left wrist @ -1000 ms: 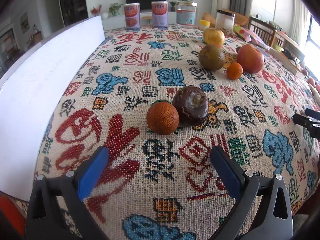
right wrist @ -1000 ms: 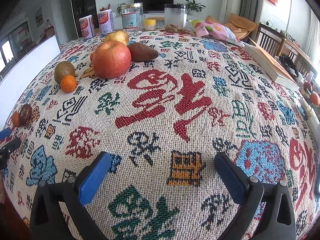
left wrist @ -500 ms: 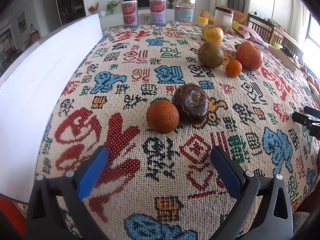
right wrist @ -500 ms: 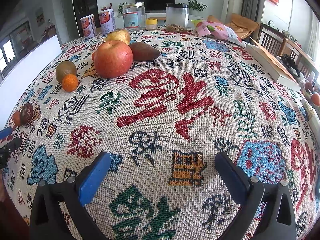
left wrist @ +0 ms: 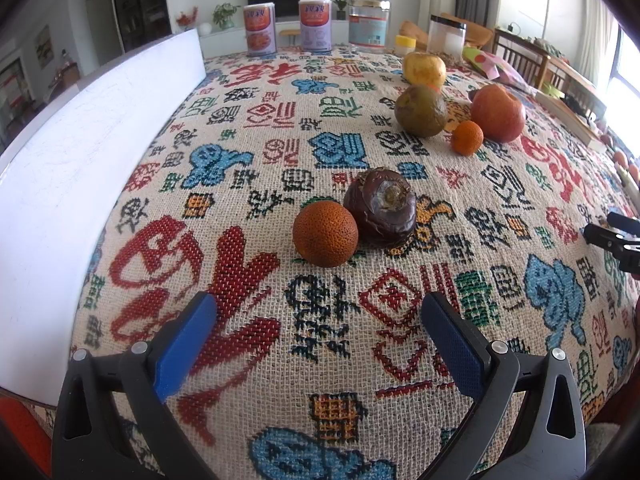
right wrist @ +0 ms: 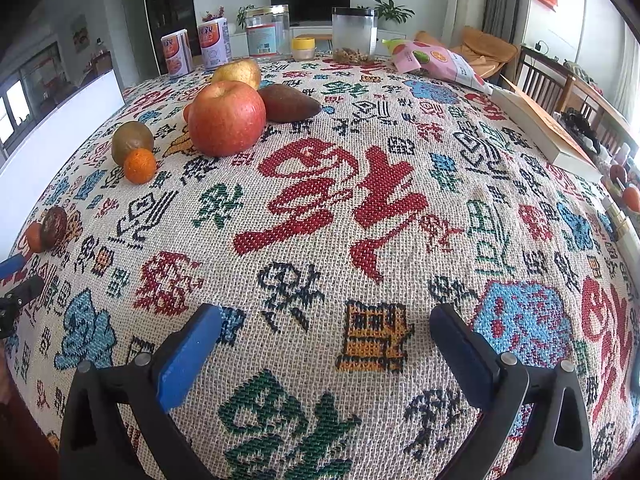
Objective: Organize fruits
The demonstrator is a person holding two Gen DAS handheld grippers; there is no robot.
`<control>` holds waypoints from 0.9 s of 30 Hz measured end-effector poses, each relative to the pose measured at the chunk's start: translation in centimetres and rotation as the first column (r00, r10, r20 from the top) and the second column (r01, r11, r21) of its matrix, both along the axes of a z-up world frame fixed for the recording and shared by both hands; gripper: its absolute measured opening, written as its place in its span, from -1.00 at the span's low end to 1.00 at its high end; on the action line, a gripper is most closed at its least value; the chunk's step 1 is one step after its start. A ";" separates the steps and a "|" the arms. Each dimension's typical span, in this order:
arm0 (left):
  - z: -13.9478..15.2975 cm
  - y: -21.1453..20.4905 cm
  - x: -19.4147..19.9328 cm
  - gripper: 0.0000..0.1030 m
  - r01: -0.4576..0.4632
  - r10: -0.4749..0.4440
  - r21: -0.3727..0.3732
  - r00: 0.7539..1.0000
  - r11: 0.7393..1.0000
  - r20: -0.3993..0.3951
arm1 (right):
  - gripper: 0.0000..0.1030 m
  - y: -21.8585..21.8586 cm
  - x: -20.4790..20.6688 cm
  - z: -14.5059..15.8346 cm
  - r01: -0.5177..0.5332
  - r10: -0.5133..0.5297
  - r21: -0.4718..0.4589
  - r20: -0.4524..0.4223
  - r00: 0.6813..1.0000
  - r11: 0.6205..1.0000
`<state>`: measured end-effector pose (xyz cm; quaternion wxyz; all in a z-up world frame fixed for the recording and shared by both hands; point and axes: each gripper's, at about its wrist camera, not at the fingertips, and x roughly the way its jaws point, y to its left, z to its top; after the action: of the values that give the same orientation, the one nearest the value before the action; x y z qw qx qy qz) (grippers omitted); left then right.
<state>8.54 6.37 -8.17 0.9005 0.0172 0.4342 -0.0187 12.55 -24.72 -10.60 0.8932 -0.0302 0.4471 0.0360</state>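
Between the wide-spread blue pads of the left gripper (left wrist: 319, 334) lies only bare patterned woven tablecloth (left wrist: 248, 312); it holds nothing. Compared with a second ago it has eased slightly forward, so the rough-skinned orange tangerine (left wrist: 325, 233) and the dark brown wrinkled round fruit (left wrist: 385, 207) touching it, just ahead of the pads, sit a little nearer. Farther ahead and to the right stand a dull green-brown round fruit (left wrist: 420, 110), a small orange tangerine (left wrist: 467, 137), a large red apple (left wrist: 497, 113) and a yellow pear-like fruit (left wrist: 424, 69), clustered close together. A white flat board (left wrist: 80, 184) runs along the left.

Over the cloth the right gripper (right wrist: 327, 334) also stands wide apart and empty, barely shifted since the earlier frame. Well ahead to its left is the red apple (right wrist: 226, 118), with a brown pointed oval fruit (right wrist: 291, 103) behind it, touching or nearly so. At the far left edge the dark fruit and its tangerine are squeezed small by the lens, and the left gripper's tip is cut off there. The right gripper likewise shows only partly at the left view's right edge. Labels on the cans (left wrist: 261, 29) at the far table edge are unreadable.
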 end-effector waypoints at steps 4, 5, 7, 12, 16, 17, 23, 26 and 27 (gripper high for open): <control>0.0 0.0 0.0 0.99 0.000 0.000 0.000 1.000 1.000 0.000 | 1.00 0.0 0.0 0.0 0.000 0.000 0.000 0.000 1.000 1.000; 0.0 0.0 0.0 0.99 -0.001 0.001 0.000 1.000 1.000 0.001 | 1.00 0.0 0.0 0.0 0.000 0.000 0.000 0.000 1.000 1.000; 0.0 0.0 0.0 0.99 -0.001 0.001 0.000 1.000 1.000 0.002 | 1.00 0.0 0.0 0.0 0.000 0.000 0.000 0.000 1.000 1.000; 0.0 0.0 0.0 0.99 -0.001 0.001 0.000 1.000 1.000 0.001 | 1.00 0.0 0.0 0.0 0.000 0.000 0.000 0.000 1.000 1.000; 0.0 0.0 -0.1 0.99 -0.002 0.002 0.000 1.000 1.000 0.002 | 1.00 0.0 0.0 0.0 0.000 0.000 0.000 0.000 1.000 1.000; 0.0 0.0 -0.1 0.99 -0.002 0.002 0.000 1.000 1.000 0.002 | 1.00 0.0 0.0 0.0 0.000 0.000 0.000 0.000 1.000 1.000; 0.2 0.1 0.0 0.99 0.014 -0.014 -0.005 1.000 1.000 -0.012 | 1.00 0.1 0.0 0.0 -0.001 0.001 0.000 0.000 1.000 1.000; 0.4 0.3 0.0 0.99 0.044 -0.045 -0.010 0.999 0.999 -0.024 | 1.00 0.1 0.0 0.0 -0.001 0.001 0.000 0.000 1.000 1.000; 0.4 0.3 0.0 0.99 0.053 -0.054 -0.012 0.998 0.999 -0.026 | 1.00 0.1 -0.1 0.0 -0.001 0.001 0.000 0.000 1.000 1.000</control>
<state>8.51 6.68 -7.79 0.8938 0.0237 0.4455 -0.0453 12.50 -24.65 -10.62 0.8933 -0.0304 0.4470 0.0364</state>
